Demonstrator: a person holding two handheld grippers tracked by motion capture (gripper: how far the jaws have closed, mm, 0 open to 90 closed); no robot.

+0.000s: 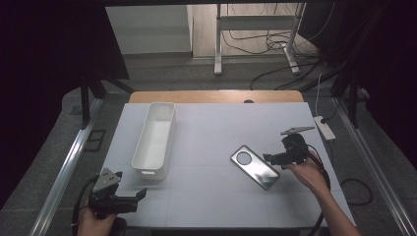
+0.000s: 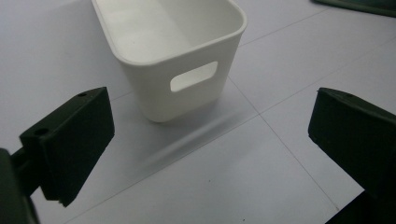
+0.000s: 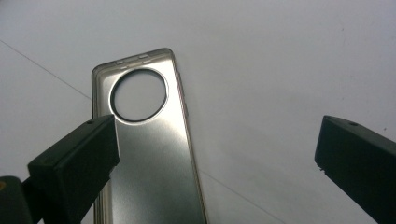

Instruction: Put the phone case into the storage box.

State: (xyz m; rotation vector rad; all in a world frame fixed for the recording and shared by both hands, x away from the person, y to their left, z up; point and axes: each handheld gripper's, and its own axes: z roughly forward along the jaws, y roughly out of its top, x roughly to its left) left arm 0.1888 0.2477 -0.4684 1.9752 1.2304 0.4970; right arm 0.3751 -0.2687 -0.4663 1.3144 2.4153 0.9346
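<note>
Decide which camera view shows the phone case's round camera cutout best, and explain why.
The right gripper view: the phone case lies close, and the cutout with its rim and side buttons is sharp. The high view shows the whole case small, cutout included, beside the open right gripper.

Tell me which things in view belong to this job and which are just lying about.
In play:
- phone case, flat on the table, in front of the open right gripper
- white bin, empty, ahead of the open left gripper

Lying about:
- power strip at the table's right edge
- cables on the floor beyond the table
</note>
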